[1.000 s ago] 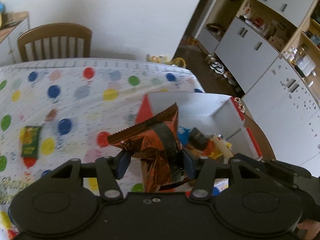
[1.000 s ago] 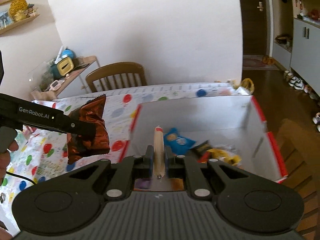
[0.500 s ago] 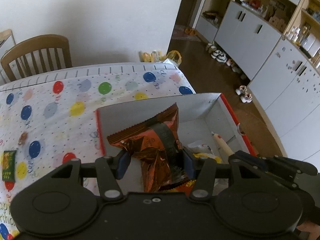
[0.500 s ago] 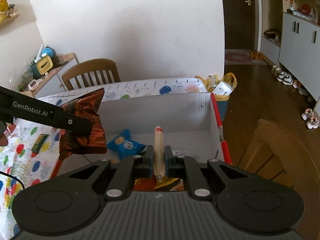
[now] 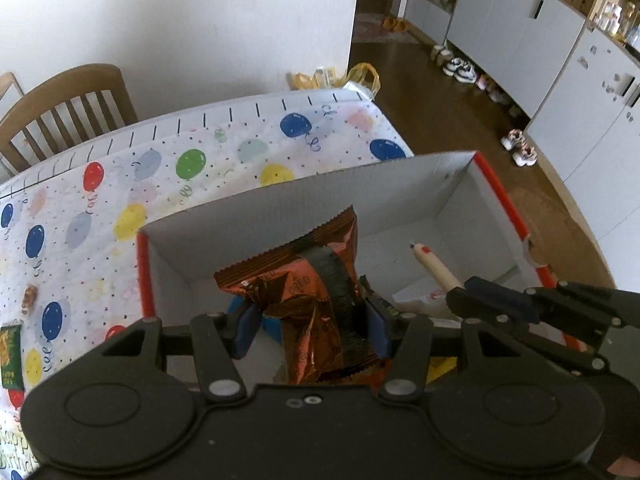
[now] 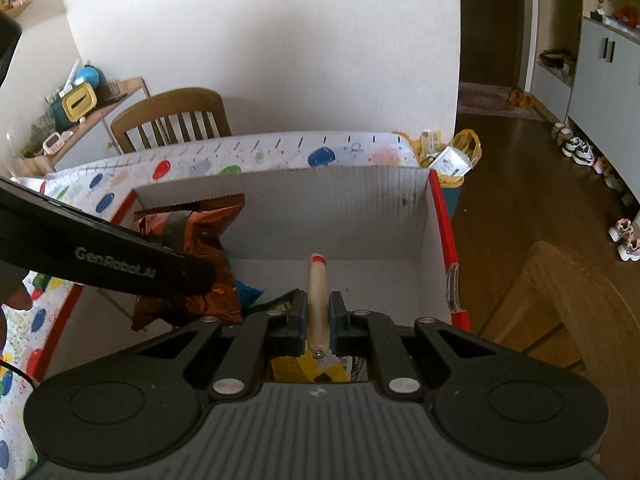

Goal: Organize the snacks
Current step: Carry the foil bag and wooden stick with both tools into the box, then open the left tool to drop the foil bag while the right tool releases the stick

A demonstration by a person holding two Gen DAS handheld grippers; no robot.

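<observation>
My left gripper point(image 5: 312, 328) is shut on a crumpled orange snack packet point(image 5: 312, 280) and holds it above the left half of a white cardboard box with red edges point(image 5: 360, 188). My right gripper point(image 6: 318, 320) is shut on a beige sausage stick with a red tip point(image 6: 317, 288), held over the same box point(image 6: 320, 196). The packet point(image 6: 188, 264) and left gripper arm point(image 6: 100, 256) show at the left of the right wrist view; the stick point(image 5: 434, 268) shows in the left wrist view. A blue packet point(image 6: 248, 292) and yellow wrappers point(image 6: 304, 368) lie in the box, mostly hidden.
The box stands on a table with a balloon-print cloth point(image 5: 160, 168). A green packet point(image 5: 10, 356) lies on the cloth at the far left. A wooden chair point(image 6: 172, 116) stands behind the table, another chair back point(image 6: 568, 300) at the right. Cabinets and shoes line the right wall.
Both grippers have moved right and forward, from beside the box to over its inside, each still holding its snack. The box now fills the middle of both views.
</observation>
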